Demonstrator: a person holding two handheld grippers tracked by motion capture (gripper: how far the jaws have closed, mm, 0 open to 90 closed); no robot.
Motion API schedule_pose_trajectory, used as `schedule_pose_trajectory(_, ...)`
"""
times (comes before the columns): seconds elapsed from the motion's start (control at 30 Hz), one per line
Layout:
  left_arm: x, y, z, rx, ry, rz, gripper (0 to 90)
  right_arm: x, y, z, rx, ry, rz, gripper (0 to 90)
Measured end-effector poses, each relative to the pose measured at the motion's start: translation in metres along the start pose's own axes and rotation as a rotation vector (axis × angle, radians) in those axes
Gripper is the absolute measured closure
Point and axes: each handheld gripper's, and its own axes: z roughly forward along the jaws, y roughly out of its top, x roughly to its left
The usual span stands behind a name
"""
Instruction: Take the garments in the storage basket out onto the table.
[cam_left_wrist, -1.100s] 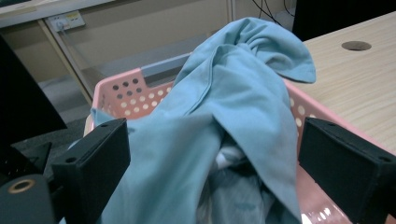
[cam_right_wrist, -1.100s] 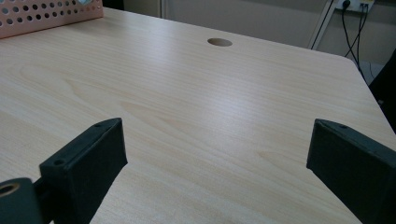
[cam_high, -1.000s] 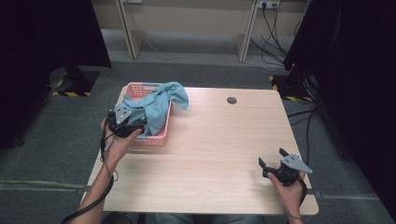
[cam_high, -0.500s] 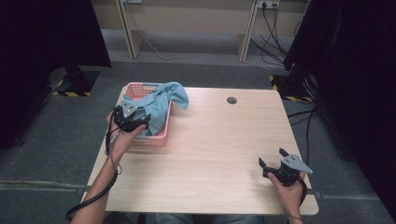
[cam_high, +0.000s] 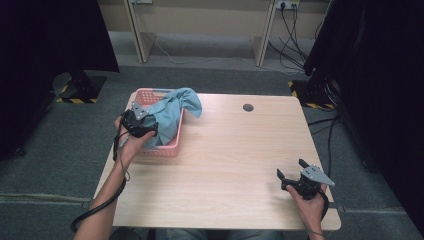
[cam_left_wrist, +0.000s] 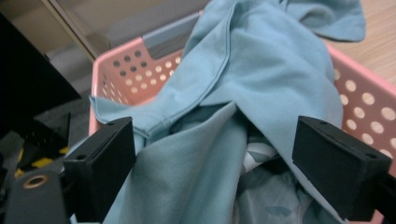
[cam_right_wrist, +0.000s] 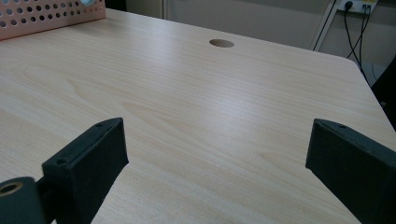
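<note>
Your left gripper (cam_left_wrist: 212, 172) hangs over the basket (cam_high: 172, 148), jaws spread wide around the blue cloth (cam_left_wrist: 261, 79) but not yet pinching it. The cloth lies heaped in the basket, untouched. Your right gripper (cam_right_wrist: 217, 170) idles wide open, empty, over the table (cam_right_wrist: 196, 107).

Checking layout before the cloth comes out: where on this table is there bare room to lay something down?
Most of the table is bare: the wide stretch between the basket and the right hand-held gripper, and the far side around the hole. The far left corner is crowded: the cloth spills over the basket's rim, with the left hand-held gripper open over it.
</note>
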Motion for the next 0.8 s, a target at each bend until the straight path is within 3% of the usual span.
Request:
schedule_pose_trajectory(0.17, 0.001, 0.0, 0.005, 0.028, 0.002, -0.005, 12.2, 0.0, 0.0, 0.0, -0.001, 0.001, 0.001, 5.8)
schedule_pose_trajectory(0.57, -0.002, -0.005, 0.021, 0.116, 0.01, 0.034, 47.8, 0.0, 0.0, 0.0, -0.003, 0.001, -0.003, 7.5)
schedule_pose_trajectory(0.73, -0.007, -0.005, 0.024, 0.099, 0.021, 0.069, 73.2, 0.0, 0.0, -0.001, -0.008, 0.008, -0.005, 10.0)
schedule_pose_trajectory(0.8, -0.008, -0.005, 0.024, 0.082, 0.018, 0.085, 77.2, 0.0, 0.0, -0.001, -0.009, 0.009, -0.006, 10.3)
